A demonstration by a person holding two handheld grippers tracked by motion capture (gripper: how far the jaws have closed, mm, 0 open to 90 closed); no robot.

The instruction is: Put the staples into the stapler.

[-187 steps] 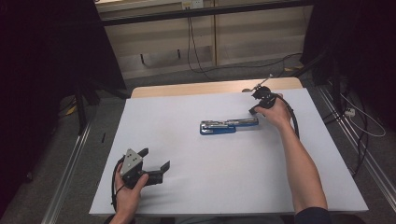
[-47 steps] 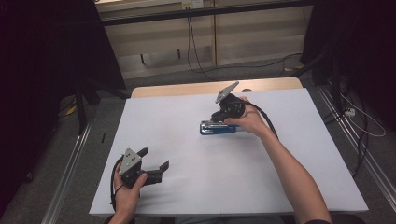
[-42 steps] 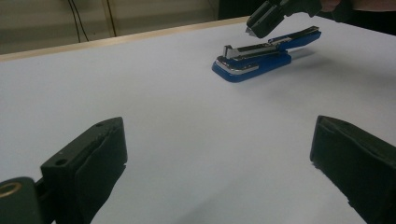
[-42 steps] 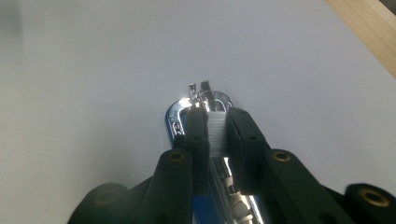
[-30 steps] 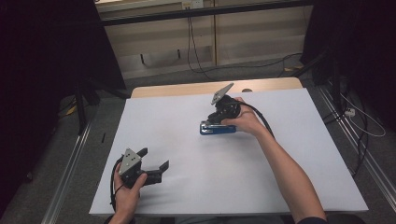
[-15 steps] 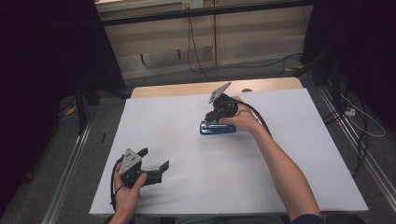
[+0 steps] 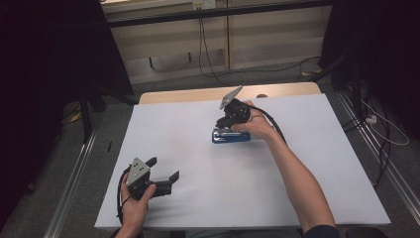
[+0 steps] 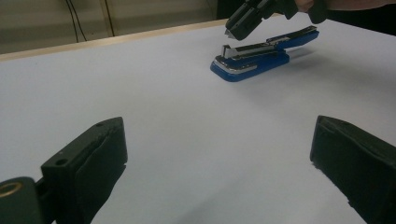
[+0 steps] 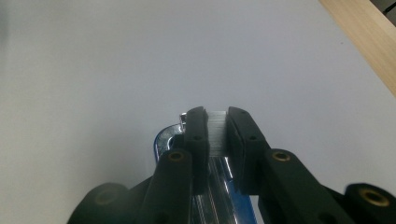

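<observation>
A blue stapler [image 7: 232, 137] lies on the white table [image 7: 198, 198] right of centre, its top swung open and the metal magazine [image 8: 243, 50] bare. My right gripper [image 7: 224, 124] hangs over the stapler's left end, tips pointing down. In the right gripper view its jaws [image 9: 216, 122] are shut on a silvery strip of staples [image 9: 216, 135], with the stapler's blue nose [image 9: 163, 142] just beneath. My left gripper [image 7: 166, 173] rests open near the front left of the table, nothing between its fingers [image 8: 93, 154], and it looks across at the stapler.
A bare wooden strip [image 7: 198, 94] runs along the table's far edge. Cables [image 7: 203, 49] trail over the floor behind it. Metal rails [image 7: 74, 188] flank the table on both sides. White surface stretches between the two grippers.
Since the oldest frame my right gripper has come from the far right of the table to the stapler's left end; over the last second it only edged left. The left gripper has stayed put.
</observation>
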